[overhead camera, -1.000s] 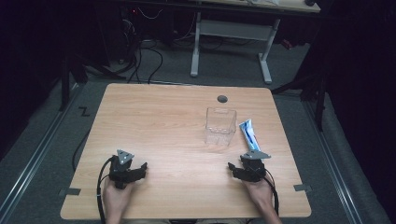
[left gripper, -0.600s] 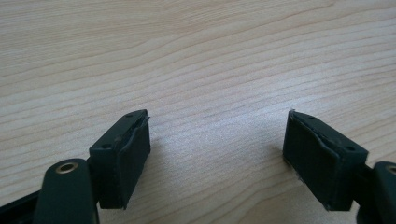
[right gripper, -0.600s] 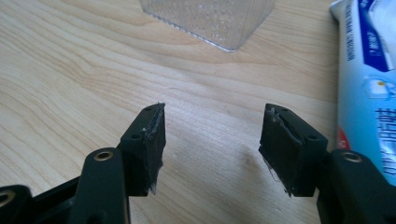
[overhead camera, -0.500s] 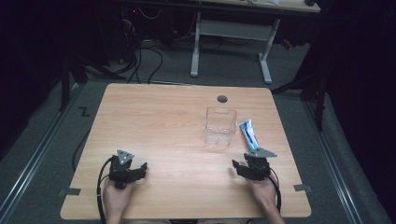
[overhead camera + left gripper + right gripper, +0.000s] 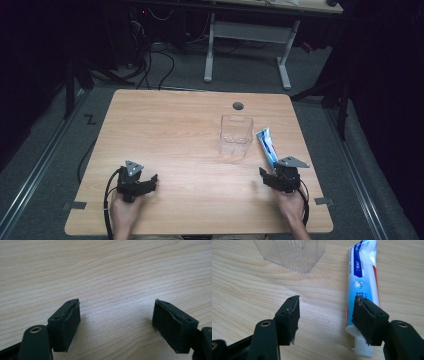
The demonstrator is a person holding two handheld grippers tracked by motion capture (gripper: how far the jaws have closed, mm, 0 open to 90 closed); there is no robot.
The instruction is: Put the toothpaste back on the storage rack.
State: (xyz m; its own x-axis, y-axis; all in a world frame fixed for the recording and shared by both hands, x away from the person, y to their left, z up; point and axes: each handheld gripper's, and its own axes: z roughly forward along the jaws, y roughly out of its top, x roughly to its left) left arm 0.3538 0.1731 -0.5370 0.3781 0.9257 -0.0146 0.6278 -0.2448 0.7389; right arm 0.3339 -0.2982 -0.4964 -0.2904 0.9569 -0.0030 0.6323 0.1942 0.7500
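A blue and white toothpaste tube (image 5: 267, 146) (image 5: 362, 285) lies flat on the wooden table (image 5: 170, 135), just right of a clear plastic cup (image 5: 235, 135) (image 5: 292, 252). My right gripper (image 5: 266, 176) (image 5: 325, 317) is open just short of the tube's capped near end; in the right gripper view the right jaw overlaps the tube's lower end and the cap sits beside it. My left gripper (image 5: 148, 181) (image 5: 116, 320) rests open at the table's front left, with bare wood between its jaws.
A round grommet hole (image 5: 238, 106) sits near the table's far edge. Beyond the table stand a white desk frame (image 5: 247, 35) and cables on the floor. Bare wood stretches across the middle and left of the table.
My right gripper has shifted to the right and slightly forward, closer to the tube's near end. The left gripper has stayed where it was.
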